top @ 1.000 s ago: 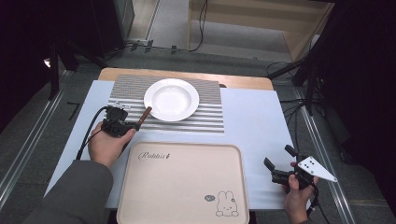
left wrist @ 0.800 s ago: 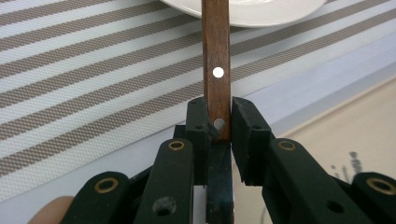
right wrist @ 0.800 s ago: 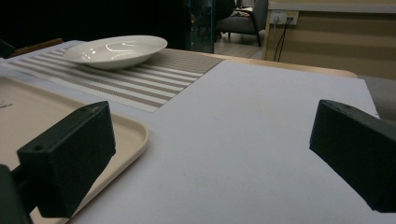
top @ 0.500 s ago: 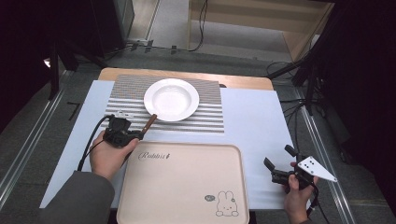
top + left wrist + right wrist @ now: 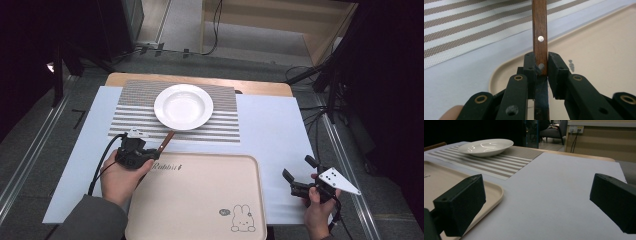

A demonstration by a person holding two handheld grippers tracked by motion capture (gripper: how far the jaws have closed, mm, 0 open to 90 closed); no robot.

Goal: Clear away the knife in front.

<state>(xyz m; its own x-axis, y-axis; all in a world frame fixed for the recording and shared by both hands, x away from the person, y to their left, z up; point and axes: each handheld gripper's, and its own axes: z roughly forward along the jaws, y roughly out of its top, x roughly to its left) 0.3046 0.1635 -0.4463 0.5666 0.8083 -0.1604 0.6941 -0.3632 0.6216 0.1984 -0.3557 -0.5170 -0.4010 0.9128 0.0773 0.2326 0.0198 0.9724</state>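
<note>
Left gripper point(image 5: 541, 66): clamped on the wooden handle point(image 5: 539, 37); rivets plain in the left gripper view.
Handle, high view point(image 5: 166, 141): slants from tray corner onto the striped mat point(image 5: 135, 107), tip beside the plate point(image 5: 183, 106).
Right gripper point(image 5: 298, 175): jaws wide apart, nothing between, over white sheet point(image 5: 272, 130) right of tray point(image 5: 200, 200).
Right gripper view: plate in side profile point(image 5: 486, 147).

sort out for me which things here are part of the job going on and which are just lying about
In the job:
- left gripper, shut on the wooden handle
- beige tray, just under that grip

Lying about:
- white plate
- striped placemat
- right gripper, jaws wide apart, holding nothing
</note>
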